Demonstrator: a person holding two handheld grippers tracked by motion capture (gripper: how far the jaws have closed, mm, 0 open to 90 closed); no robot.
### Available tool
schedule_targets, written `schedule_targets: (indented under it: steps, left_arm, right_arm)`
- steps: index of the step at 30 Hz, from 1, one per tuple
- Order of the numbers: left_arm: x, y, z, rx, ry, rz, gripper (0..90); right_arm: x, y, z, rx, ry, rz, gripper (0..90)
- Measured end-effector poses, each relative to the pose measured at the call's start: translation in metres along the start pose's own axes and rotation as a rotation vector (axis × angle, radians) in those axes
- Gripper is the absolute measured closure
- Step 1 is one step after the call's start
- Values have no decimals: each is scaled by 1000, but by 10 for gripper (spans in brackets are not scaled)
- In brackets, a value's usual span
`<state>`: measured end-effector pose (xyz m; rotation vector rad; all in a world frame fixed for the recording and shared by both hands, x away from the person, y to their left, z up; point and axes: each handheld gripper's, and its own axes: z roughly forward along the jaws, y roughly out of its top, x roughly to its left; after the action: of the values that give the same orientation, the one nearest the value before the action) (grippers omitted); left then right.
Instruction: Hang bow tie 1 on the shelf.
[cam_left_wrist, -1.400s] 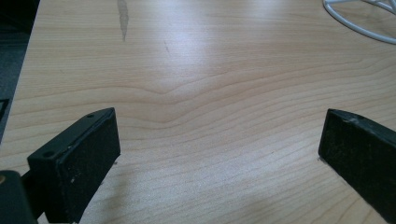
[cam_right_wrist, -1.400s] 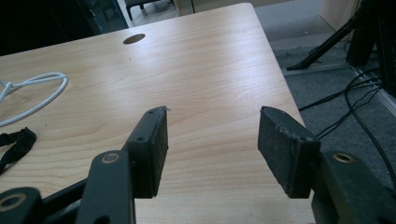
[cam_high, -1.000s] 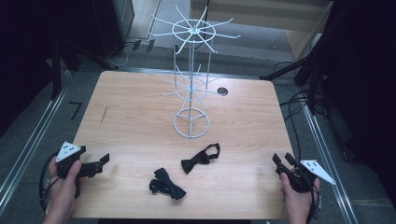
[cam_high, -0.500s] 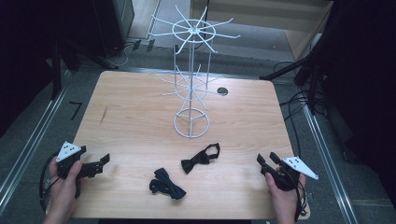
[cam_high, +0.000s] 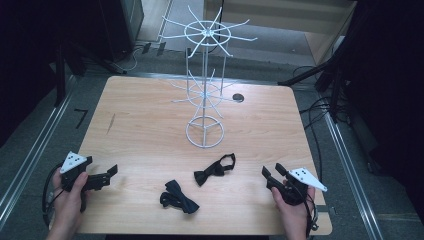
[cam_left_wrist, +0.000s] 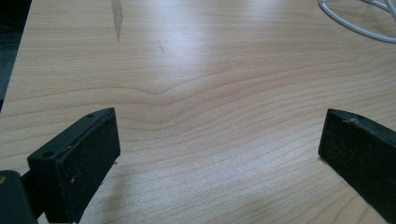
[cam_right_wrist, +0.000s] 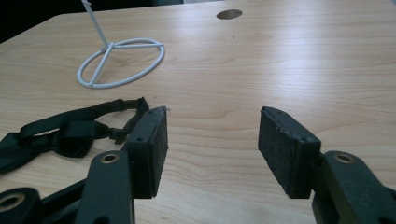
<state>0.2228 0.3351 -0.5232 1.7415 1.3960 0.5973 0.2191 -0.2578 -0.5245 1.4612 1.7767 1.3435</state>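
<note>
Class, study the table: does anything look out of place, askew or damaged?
Two black bow ties, one nearer the rack and one nearer the front edge, lie loose and askew on the table, while the white wire rack has bare arms. A dark streak marks the wood at left.

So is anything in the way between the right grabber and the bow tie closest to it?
No. Only bare wooden table lies between the open right gripper and the nearer black fabric bow tie.
</note>
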Motion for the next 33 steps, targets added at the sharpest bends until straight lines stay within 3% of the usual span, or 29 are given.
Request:
schedule_targets:
  steps: [20, 22, 33]
  left_arm:
    - [0, 0, 0, 0, -1, 0, 0]
    - [0, 0, 0, 0, -2, 1, 0]
    - [0, 0, 0, -5, -2, 1, 0]
  right_arm:
    - [26, -3, 7, 29, 48, -44, 442]
    - [32, -4, 8, 34, 76, -28, 465]
    - [64, -9, 16, 72, 150, -70, 469]
